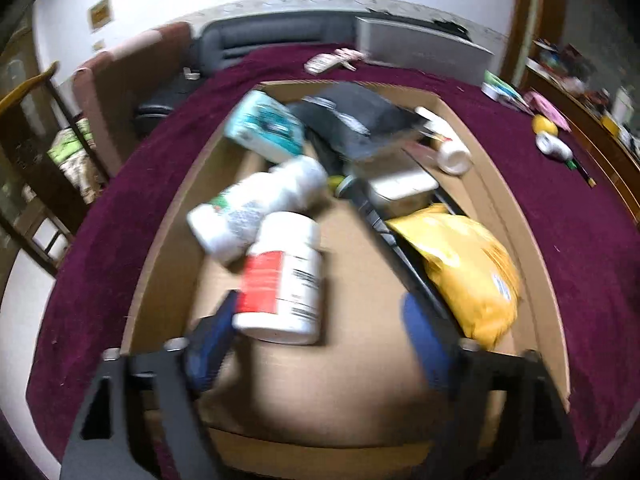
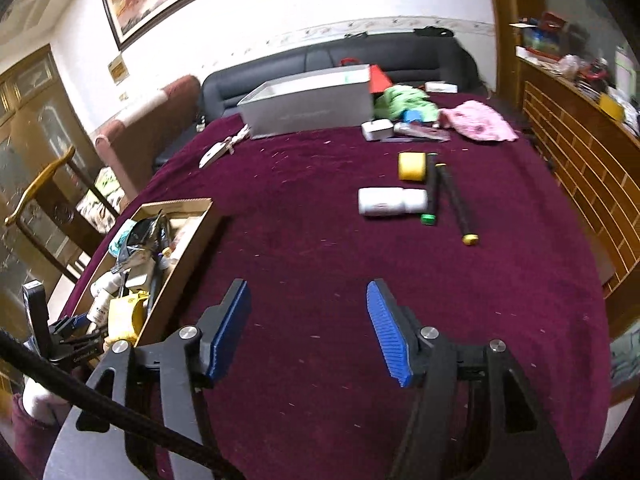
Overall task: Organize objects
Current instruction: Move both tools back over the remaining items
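1. In the left wrist view, the left gripper (image 1: pixel 320 328) stands low in the frame over a cardboard box (image 1: pixel 168 240) on a dark red cloth (image 1: pixel 580 240); its jaws are wide apart.
2. A white bottle with a red label (image 1: pixel 282 276) lies in the box between the blue pads, close to the left pad (image 1: pixel 212 340); the blur hides whether they touch.
3. A second white bottle (image 1: pixel 256 204) lies just above it, and a yellow bag (image 1: pixel 468 268) sits at the right of the box.
4. In the right wrist view, the right gripper (image 2: pixel 308 328) hangs over bare cloth, jaws open and empty.
5. Right of centre lie a white bottle (image 2: pixel 392 201), a yellow roll (image 2: pixel 412 166) and two black sticks (image 2: pixel 456 204).
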`<state>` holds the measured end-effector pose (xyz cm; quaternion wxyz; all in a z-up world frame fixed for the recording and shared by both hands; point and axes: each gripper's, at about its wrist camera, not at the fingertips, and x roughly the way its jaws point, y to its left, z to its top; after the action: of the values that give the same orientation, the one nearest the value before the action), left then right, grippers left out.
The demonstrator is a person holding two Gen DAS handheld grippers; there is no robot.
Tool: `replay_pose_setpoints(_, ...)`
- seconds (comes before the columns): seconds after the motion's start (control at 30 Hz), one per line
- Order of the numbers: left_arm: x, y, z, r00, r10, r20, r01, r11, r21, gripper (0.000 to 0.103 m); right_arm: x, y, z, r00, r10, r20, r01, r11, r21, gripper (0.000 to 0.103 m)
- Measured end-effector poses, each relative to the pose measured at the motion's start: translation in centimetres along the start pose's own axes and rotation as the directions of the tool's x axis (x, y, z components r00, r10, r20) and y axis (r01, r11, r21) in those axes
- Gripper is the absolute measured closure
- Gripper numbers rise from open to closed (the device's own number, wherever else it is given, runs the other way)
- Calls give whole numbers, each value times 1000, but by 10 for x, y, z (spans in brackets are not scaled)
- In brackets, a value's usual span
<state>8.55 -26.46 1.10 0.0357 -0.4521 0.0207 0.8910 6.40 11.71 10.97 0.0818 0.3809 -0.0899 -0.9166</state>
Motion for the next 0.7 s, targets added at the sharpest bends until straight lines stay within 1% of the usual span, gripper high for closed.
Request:
replay_pose_setpoints(0.03, 2, -6, 0, 1000, -11, -17, 12, 1000, 23, 1, -4, -5, -2, 1000, -3, 8, 3, 1000, 6, 43)
replay_pose_setpoints(0.07, 3, -11, -1, 999, -13, -32, 15, 999, 43, 1, -7, -9, -3, 1000, -6, 13, 6, 1000, 10, 43)
replay_pose_setpoints(0.23, 2, -11, 0, 999, -19, -36, 20, 999, 38, 1, -17, -31, -10, 999, -6, 32, 5, 999, 49, 43)
replay_pose_setpoints(0.37, -1, -11, -1, 998, -43, -41, 45, 998, 54, 1, -26, -43, -14, 999, -5, 53, 1, 997, 76, 43)
replay_pose_setpoints(0.47, -12, -7, -7, 997, -75, -30, 75, 997, 8, 4, -32, -47, -16, 998, 1, 67, -7, 997, 83, 43)
replay_pose_setpoints(0.53, -30, -3, -9, 994, -113, 8, 113, 993, -42, 5, -36, -48, -18, 997, 0, 75, -5, 997, 77, 43)
replay_pose_setpoints(0.57, -40, 1, -9, 989, -143, 35, 145, 986, -82, 5, -38, -49, -18, 997, -2, 77, -3, 997, 74, 43)
replay_pose_setpoints(0.63, -59, 10, -4, 973, -208, 96, 220, 964, -148, 5, -42, -54, -18, 997, -14, 81, 8, 998, 69, 41)
replay_pose_setpoints(0.7, -67, 12, 7, 948, -283, 144, 307, 932, -193, 5, -43, -58, -18, 996, -27, 87, 21, 997, 75, 37)
